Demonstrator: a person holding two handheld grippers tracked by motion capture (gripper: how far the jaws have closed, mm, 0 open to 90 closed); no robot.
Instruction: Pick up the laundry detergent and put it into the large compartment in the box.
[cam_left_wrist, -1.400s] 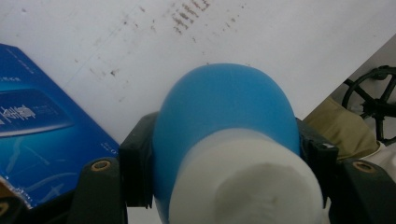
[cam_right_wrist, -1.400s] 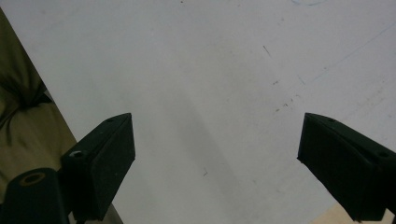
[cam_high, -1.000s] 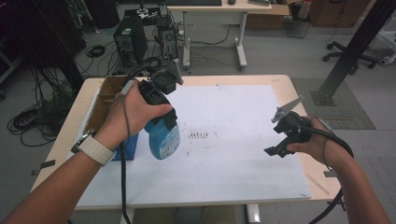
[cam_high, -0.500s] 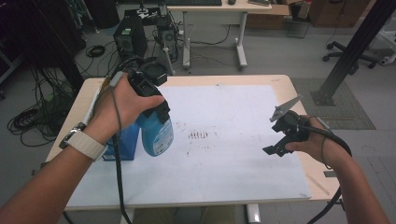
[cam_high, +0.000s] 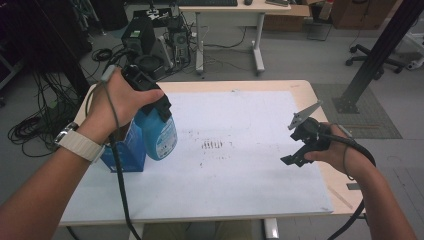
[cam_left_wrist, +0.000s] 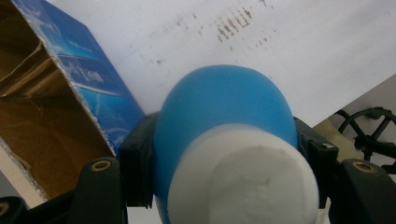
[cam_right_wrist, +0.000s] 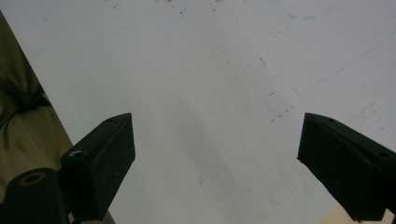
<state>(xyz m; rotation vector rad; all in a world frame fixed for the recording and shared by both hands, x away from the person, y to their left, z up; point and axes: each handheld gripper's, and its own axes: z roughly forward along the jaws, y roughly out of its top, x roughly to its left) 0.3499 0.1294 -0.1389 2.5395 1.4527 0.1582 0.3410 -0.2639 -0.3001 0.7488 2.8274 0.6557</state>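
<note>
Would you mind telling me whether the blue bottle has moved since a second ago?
Yes. The blue bottle, clamped in the left claw, has lifted and shifted toward the table's far edge, judged against the blue box.

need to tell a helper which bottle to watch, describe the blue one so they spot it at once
Start from the white sheet covering the table, then go to its left edge, where an open blue carton stands. The blue bottle hangs just right of that carton, clamped near its white cap by the left tool. It is the rounded, glossy blue thing with a label; the carton is square-cornered cardboard.
</note>
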